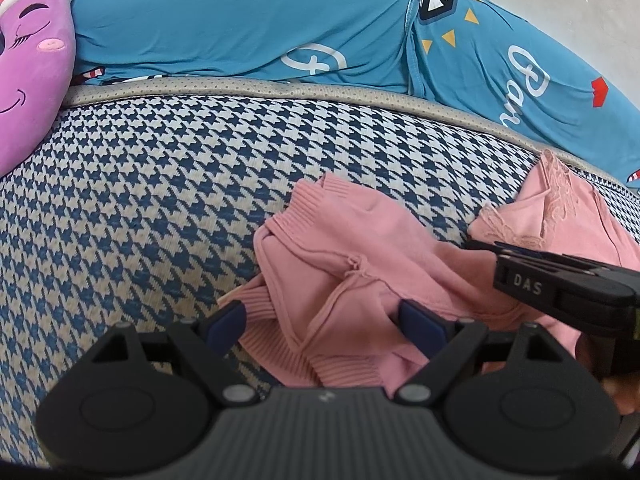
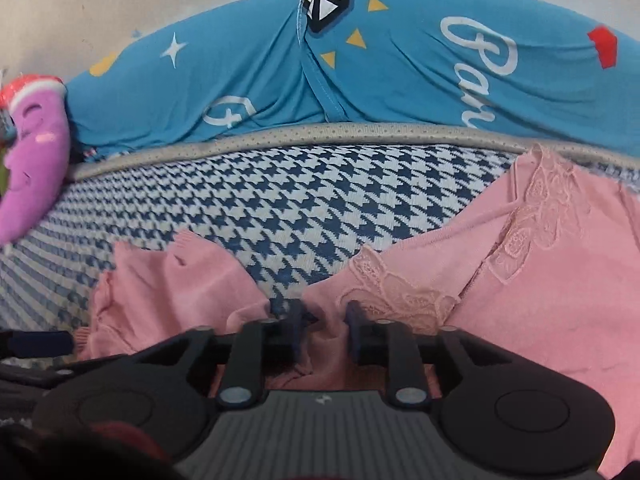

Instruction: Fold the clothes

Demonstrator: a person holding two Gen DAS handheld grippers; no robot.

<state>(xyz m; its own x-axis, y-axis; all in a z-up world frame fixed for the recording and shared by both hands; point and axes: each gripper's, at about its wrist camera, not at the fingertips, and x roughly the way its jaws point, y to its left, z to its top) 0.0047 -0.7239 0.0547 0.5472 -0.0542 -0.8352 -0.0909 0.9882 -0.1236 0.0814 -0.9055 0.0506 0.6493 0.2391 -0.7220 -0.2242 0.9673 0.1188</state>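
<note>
**A:** so where's the pink sweater [image 1: 352, 280] being kept right now?

**B:** it's being left bunched on the houndstooth cushion [image 1: 160, 184], ribbed cuffs crumpled at the near edge, lace collar [image 2: 400, 296] turned up. No neat fold is being shown.

**A:** and the grippers?

**B:** the left gripper [image 1: 324, 320] is being held wide open, sleeve fabric lying loose between the pads, probably so a cuff can be pinched. The right gripper [image 2: 324, 332] is being held narrower, cloth sitting in the gap by the collar; whether it's actually being squeezed can't be told.
</note>
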